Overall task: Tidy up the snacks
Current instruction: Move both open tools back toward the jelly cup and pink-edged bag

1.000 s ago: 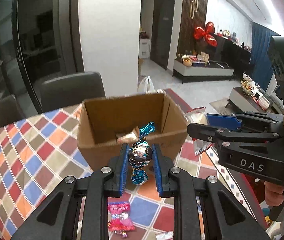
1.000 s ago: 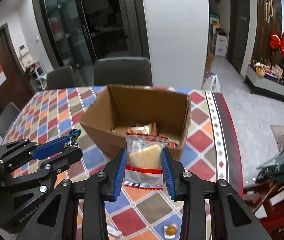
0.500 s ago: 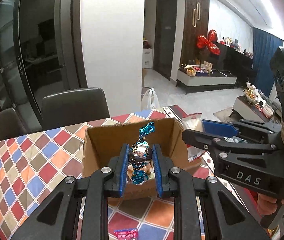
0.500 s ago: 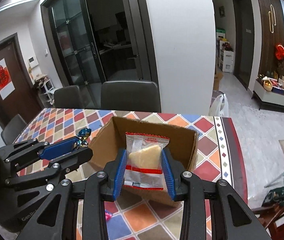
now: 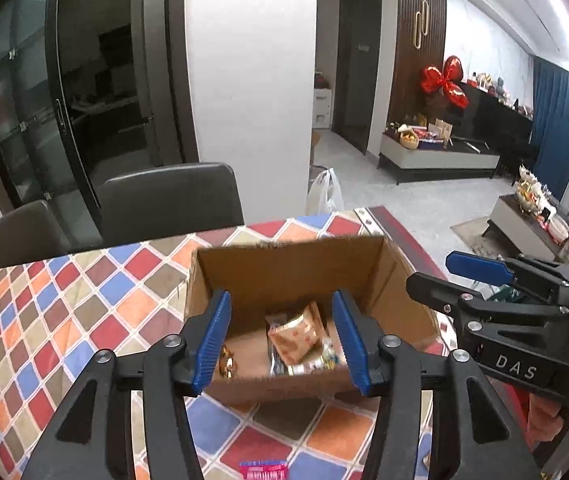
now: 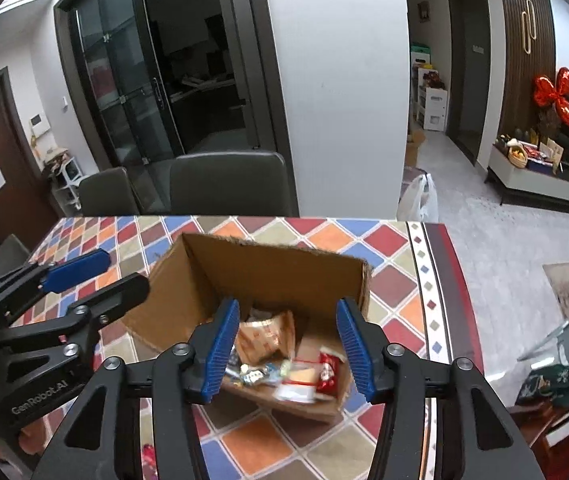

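Gaping tongs (image 5: 282,338) (both empty) above box (image 5: 284,268)

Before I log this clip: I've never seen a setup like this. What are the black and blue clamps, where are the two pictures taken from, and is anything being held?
There is no robot here. A person holds a two-finger tool in each hand, and each picture comes from a fisheye camera on one tool, looking forward along its blue-padded fingers. One view centres on the left tool, with the right tool off to one side; the other centres on the right tool, with the left tool at its edge. Both hang over an open cardboard box on a table with a chequered cloth. The jaws of both have just been opening, and nothing is between them. Wrapped snacks lie in the box. A pink packet lies on the cloth nearer the camera.
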A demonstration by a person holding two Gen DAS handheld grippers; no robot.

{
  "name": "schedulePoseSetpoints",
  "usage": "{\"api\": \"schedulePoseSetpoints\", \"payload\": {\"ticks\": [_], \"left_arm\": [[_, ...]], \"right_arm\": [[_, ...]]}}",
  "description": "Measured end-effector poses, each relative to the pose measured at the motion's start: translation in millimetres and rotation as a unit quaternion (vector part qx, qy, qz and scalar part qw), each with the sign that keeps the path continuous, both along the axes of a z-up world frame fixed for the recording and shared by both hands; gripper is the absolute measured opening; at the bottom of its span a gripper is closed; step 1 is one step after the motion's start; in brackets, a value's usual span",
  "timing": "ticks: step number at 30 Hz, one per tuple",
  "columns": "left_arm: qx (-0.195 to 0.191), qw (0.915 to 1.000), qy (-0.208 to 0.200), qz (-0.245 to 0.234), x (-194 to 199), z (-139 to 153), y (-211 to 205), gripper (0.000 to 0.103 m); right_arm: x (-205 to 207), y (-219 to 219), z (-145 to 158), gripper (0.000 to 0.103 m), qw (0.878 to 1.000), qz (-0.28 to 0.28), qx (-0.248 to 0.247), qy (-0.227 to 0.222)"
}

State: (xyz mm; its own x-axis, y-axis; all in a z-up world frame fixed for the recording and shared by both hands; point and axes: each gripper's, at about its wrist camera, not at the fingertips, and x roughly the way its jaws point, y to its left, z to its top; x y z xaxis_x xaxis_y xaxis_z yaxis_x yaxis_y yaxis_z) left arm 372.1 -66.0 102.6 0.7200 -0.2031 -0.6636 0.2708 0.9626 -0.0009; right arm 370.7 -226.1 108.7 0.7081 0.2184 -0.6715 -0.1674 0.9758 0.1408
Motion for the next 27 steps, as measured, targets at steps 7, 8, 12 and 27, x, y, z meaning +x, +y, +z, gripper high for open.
{"api": "schedulePoseSetpoints", "payload": {"ticks": [7, 8, 12, 27], "left_arm": [[0.007, 1.0, -0.004, -0.001, -46.8, -8.1, -4.5, 0.053], [0.009, 0.9999, -0.007, -0.001, -55.2, -9.4, -5.3, 0.053], [0.015, 0.9997, -0.017, -0.002, -86.7, -14.3, -8.8, 0.054], [0.011, 0.9989, 0.045, -0.01, -159.9, -63.4, -18.2, 0.056]], "right_arm": [[-33.3, -4.3, -9.6, 0.052, 1.0, 0.01, -0.012, 0.022], [-40.5, -5.2, -10.8, 0.052, 1.0, 0.008, -0.02, 0.019], [-67.9, -9.1, -17.2, 0.052, 1.0, 0.006, -0.028, 0.009], [-142.5, -33.6, -70.5, 0.052, 0.998, -0.015, -0.026, 0.056]]}}
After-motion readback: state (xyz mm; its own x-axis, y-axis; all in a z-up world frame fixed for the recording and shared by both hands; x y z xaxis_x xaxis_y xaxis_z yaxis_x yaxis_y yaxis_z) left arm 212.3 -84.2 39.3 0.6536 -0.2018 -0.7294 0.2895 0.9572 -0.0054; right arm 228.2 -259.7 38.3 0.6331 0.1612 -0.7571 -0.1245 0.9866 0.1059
